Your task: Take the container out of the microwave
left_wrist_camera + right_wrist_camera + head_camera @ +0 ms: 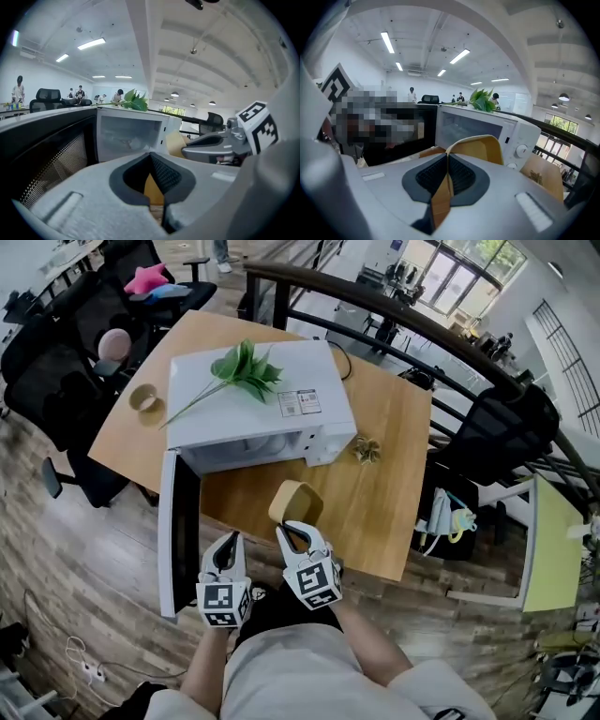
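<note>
Wooden table (384,474) held the open microwave (253,399) beyond both grippers. Right gripper (292,529) pinched the container (298,499) by its wall just ahead, outside the cavity; setting it down probably remained. Left gripper (225,549) alongside was pressed together, empty.

Microwave (258,404) on my table (394,474), its door (180,531) swung open to the left, leafy sprig (242,371) on its top, tape roll (145,399) on the table to its left, container (298,500) just before it, rim between the jaws of my right gripper (293,529), left gripper (230,542) just beside, leftward.
</note>
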`<state>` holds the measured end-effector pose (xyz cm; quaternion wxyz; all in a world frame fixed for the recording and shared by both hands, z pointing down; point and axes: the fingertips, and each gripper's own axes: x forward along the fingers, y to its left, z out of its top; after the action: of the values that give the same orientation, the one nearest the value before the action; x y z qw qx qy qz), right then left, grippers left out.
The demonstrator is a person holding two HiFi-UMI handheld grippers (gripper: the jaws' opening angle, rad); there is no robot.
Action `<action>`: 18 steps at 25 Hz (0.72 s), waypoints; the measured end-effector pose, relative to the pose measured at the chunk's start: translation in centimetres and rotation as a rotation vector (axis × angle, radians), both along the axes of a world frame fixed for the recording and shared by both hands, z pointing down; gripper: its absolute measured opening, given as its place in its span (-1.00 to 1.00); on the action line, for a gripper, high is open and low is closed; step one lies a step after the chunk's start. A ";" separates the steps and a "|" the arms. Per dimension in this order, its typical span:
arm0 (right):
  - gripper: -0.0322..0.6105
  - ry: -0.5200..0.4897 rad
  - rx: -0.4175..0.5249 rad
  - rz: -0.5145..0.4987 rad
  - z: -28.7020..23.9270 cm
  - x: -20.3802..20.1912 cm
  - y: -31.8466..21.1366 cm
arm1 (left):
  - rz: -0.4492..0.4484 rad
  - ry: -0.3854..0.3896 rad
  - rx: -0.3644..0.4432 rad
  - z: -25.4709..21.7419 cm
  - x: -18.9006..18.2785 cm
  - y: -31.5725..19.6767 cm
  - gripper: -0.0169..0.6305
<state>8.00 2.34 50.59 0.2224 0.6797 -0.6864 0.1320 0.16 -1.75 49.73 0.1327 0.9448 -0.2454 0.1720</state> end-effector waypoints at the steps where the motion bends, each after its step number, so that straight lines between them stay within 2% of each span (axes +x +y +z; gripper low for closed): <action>1: -0.82 -0.002 0.007 0.012 -0.3 0.3 0.1 | 0.005 0.004 0.003 -0.2 0.3 0.0 -0.94; 8: -0.82 -0.073 0.065 0.082 -1.7 1.7 1.6 | 0.009 0.012 0.015 -1.5 1.8 0.4 -0.94; 18: -0.82 -0.022 0.210 0.126 -7.7 5.3 2.7 | 0.014 0.102 0.083 -6.5 4.7 0.3 -0.94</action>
<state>13.28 4.99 42.90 0.1335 0.7397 -0.6546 0.0804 4.90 -1.50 43.25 0.1044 0.9587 -0.2385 0.1143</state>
